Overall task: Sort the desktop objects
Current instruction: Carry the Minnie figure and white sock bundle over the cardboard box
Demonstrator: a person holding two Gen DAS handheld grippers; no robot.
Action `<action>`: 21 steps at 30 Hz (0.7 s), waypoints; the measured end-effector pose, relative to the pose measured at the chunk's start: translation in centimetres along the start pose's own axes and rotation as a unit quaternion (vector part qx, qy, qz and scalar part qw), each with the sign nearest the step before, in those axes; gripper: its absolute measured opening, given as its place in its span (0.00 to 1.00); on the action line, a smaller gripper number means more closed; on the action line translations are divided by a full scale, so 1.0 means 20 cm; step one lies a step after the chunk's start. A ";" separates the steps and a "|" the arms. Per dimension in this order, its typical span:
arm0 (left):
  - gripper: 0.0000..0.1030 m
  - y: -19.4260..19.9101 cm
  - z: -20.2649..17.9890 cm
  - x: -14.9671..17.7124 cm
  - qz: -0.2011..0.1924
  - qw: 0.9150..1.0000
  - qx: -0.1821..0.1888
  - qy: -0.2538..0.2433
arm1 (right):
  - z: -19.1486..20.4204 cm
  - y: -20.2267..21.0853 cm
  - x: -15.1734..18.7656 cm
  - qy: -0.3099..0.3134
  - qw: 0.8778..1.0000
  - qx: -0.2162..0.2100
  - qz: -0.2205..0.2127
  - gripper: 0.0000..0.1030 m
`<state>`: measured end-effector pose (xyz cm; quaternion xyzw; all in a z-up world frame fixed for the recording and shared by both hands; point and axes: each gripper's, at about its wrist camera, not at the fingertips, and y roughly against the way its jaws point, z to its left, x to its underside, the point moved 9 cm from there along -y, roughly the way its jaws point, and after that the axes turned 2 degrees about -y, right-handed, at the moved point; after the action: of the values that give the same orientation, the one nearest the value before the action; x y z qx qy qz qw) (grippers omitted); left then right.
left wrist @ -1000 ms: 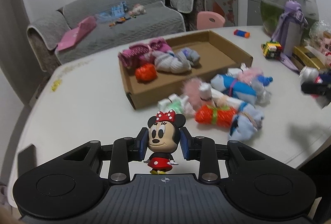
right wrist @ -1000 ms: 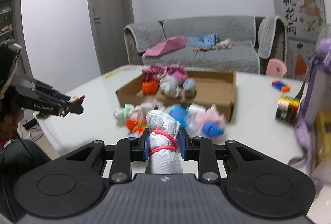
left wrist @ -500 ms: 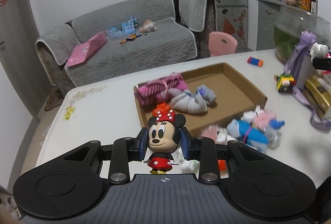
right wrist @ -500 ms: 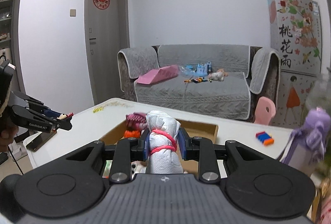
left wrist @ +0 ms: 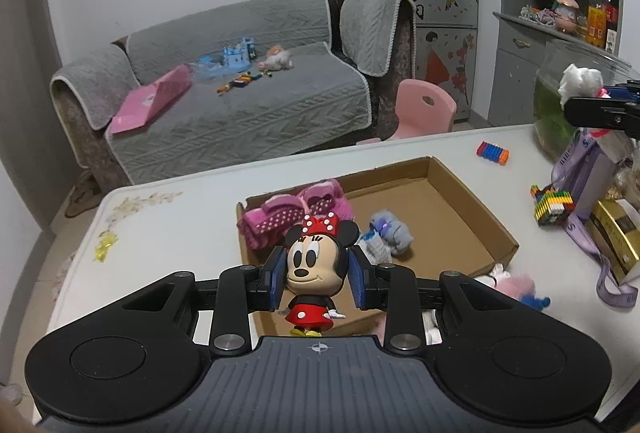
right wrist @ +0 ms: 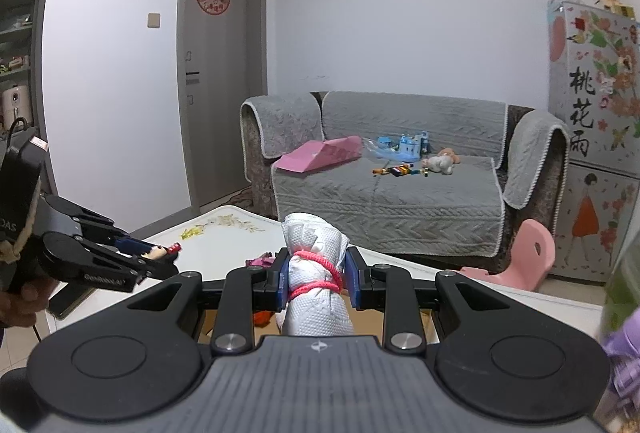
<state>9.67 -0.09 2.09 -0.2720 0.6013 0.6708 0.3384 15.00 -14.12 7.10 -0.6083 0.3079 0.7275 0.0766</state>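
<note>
My left gripper (left wrist: pixel 318 277) is shut on a Minnie Mouse figurine (left wrist: pixel 316 265) and holds it above the near left corner of the cardboard box (left wrist: pixel 472 193). The box holds a pink dotted roll (left wrist: pixel 292 209) and a grey sock roll (left wrist: pixel 384 237). My right gripper (right wrist: pixel 318 279) is shut on a white cloth roll (right wrist: pixel 316 273) tied with pink cord, raised high above the table. It shows at the right edge of the left wrist view (left wrist: pixel 600 105). The left gripper shows at the left of the right wrist view (right wrist: pixel 160 259).
Pink and blue sock rolls (left wrist: pixel 516 285) lie on the white table (left wrist: pixel 168 233) in front of the box. A colourful block toy (left wrist: pixel 552 203), a small block (left wrist: pixel 492 153), a purple bottle with strap (left wrist: pixel 588 177) and a gold box (left wrist: pixel 616 233) are at the right. A sofa (left wrist: pixel 248 105) stands behind.
Both grippers have risen, each still holding its object. The left one has moved forward over the box's near edge; the table has dropped low in the right wrist view.
</note>
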 end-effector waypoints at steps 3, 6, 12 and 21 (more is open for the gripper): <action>0.37 -0.07 0.01 -0.02 0.002 1.000 0.008 0.008 | -0.01 -0.05 0.01 0.002 1.000 -0.002 0.010 0.25; 0.37 -0.17 0.02 -0.02 0.010 1.000 0.011 0.014 | -0.02 -0.14 0.03 0.004 1.000 -0.004 0.026 0.25; 0.37 -0.37 0.06 0.03 0.036 0.999 0.026 0.029 | -0.04 -0.30 0.09 0.005 0.998 -0.005 0.058 0.25; 0.37 -0.61 0.07 0.12 0.070 0.996 0.044 0.036 | -0.11 -0.52 0.22 -0.009 0.994 0.003 0.110 0.25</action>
<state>17.69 2.10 -7.18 -0.2384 0.6592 0.6556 0.2807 20.77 -8.20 -0.86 -0.5637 0.3743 0.7363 0.0007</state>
